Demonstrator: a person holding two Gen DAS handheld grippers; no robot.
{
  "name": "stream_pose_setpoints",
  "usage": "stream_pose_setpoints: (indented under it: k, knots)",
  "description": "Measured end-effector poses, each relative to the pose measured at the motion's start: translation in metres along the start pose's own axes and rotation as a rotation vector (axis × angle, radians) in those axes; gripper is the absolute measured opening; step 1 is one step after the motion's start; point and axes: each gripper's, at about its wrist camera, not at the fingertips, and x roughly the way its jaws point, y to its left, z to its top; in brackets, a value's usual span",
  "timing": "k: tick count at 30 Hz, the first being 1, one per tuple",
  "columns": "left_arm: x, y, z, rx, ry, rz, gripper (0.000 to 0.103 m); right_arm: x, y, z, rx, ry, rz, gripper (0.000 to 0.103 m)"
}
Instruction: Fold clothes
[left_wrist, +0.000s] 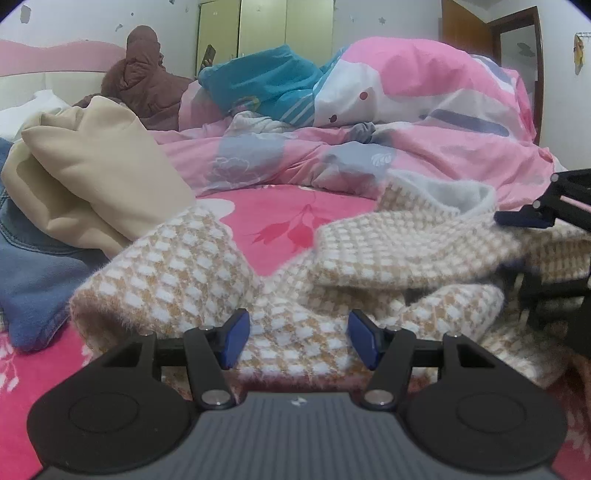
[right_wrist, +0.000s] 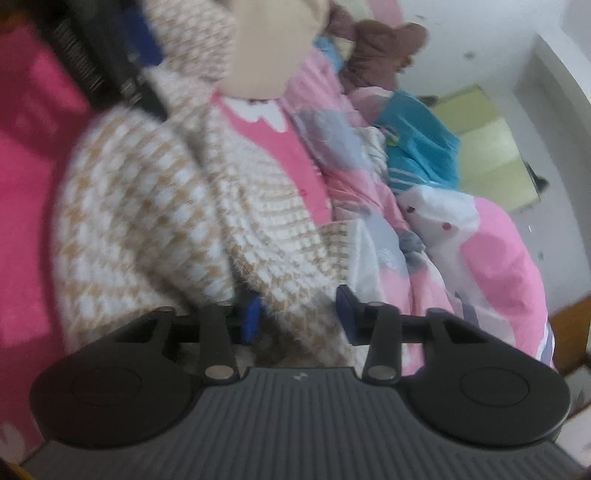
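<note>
Currently on my screens: sweater (left_wrist: 207, 280), tan-and-white houndstooth knit, lying rumpled on the pink sheet (left_wrist: 284, 218) of a bed, spread across the foreground of both wrist views.

Left gripper (left_wrist: 295, 338): jaws moderately wide, low over the sweater's near edge, knit between the blue pads (left_wrist: 234, 338) but no pad pressing on it that I can see.

Right gripper (right_wrist: 299, 317): jaws narrower, a fold of the sweater's edge lying between them; the view is blurred and tilted, so I cannot tell whether the pads clamp it. It also shows at the right edge of the left view (left_wrist: 528, 218), over the sweater.

Around: cream garment (left_wrist: 88, 177) heaped at left, on top of jeans (left_wrist: 33, 266). Pink patterned quilt (left_wrist: 424, 96) piled behind, with a teal cloth (left_wrist: 258, 77) on it. Brown coat (left_wrist: 147, 85) at the headboard. Green wardrobe (left_wrist: 266, 26) against the far wall.
</note>
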Motion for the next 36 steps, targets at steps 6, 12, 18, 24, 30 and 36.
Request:
stream_pose_setpoints:
  k: [6, 12, 18, 24, 30, 36]
  knots:
    - [0.001, -0.002, -0.001, 0.021, 0.002, 0.007, 0.061, -0.037, -0.054, -0.006, 0.33, -0.045, -0.006, 0.007]
    - [0.002, -0.002, -0.001, 0.025, 0.006, 0.007, 0.06, -0.078, -0.12, -0.054, 0.647, -0.045, -0.108, 0.007]
    - [0.003, -0.003, 0.001, 0.023, 0.015, 0.007, 0.061, -0.108, -0.161, -0.149, 0.93, 0.036, -0.181, 0.007]
    - [0.006, -0.006, 0.004, 0.016, 0.026, 0.022, 0.061, -0.12, -0.182, -0.252, 1.278, 0.091, -0.224, 0.007]
    - [0.009, -0.01, 0.006, 0.023, 0.037, 0.044, 0.062, -0.133, -0.198, -0.329, 1.541, 0.046, -0.357, 0.007]
    - [0.011, -0.013, 0.007, 0.046, 0.046, 0.06, 0.062, -0.128, -0.198, -0.395, 1.717, 0.121, -0.436, 0.006]
